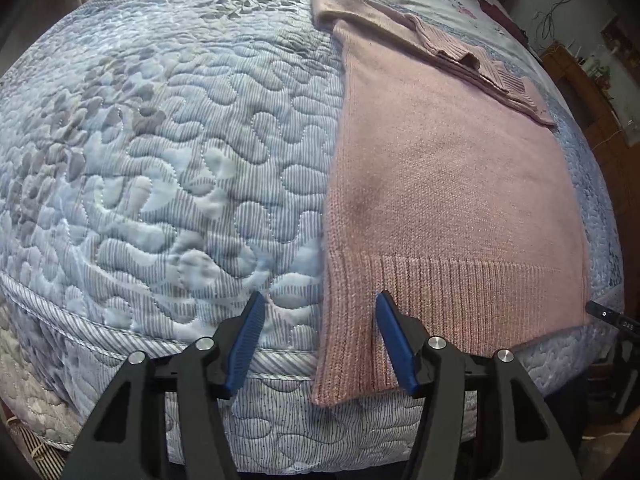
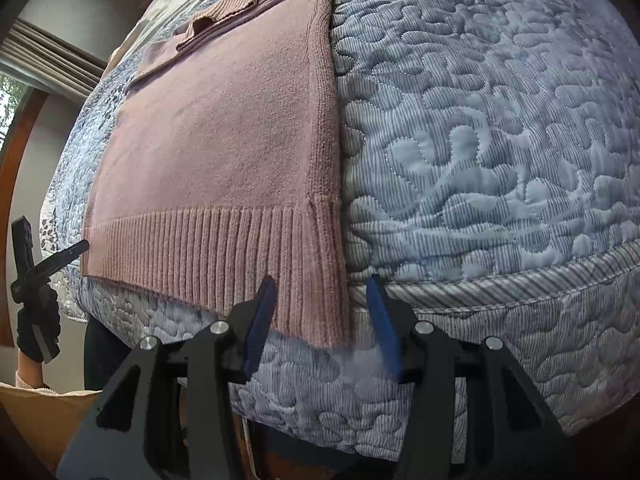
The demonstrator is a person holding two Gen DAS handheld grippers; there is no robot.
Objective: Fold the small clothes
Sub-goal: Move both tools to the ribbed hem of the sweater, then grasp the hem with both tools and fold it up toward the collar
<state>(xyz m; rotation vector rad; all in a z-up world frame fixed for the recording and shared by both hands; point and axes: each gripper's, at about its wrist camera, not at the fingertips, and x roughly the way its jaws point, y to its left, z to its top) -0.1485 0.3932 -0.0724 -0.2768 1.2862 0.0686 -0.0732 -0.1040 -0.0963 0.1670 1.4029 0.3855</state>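
Left wrist view: the sweater (image 1: 448, 184) lies flat on the bed (image 1: 168, 152), sleeves folded across its far end, ribbed hem (image 1: 460, 288) at the near edge and draped slightly over it. This placement appears intended to present both hem corners for a lengthwise fold. The left gripper (image 1: 320, 344) is open and empty; the hem's left corner hangs between its fingers (image 1: 244, 344), toward 12 to 1 o'clock, with no clear contact.

Right wrist view: the right gripper (image 2: 322, 328) is also open, holding nothing. The hem's right corner (image 2: 320, 308) lies between the fingers, nearer the left one, at 11 to 12 o'clock. The other gripper shows at 9 o'clock, held in a gloved hand (image 2: 36, 320).
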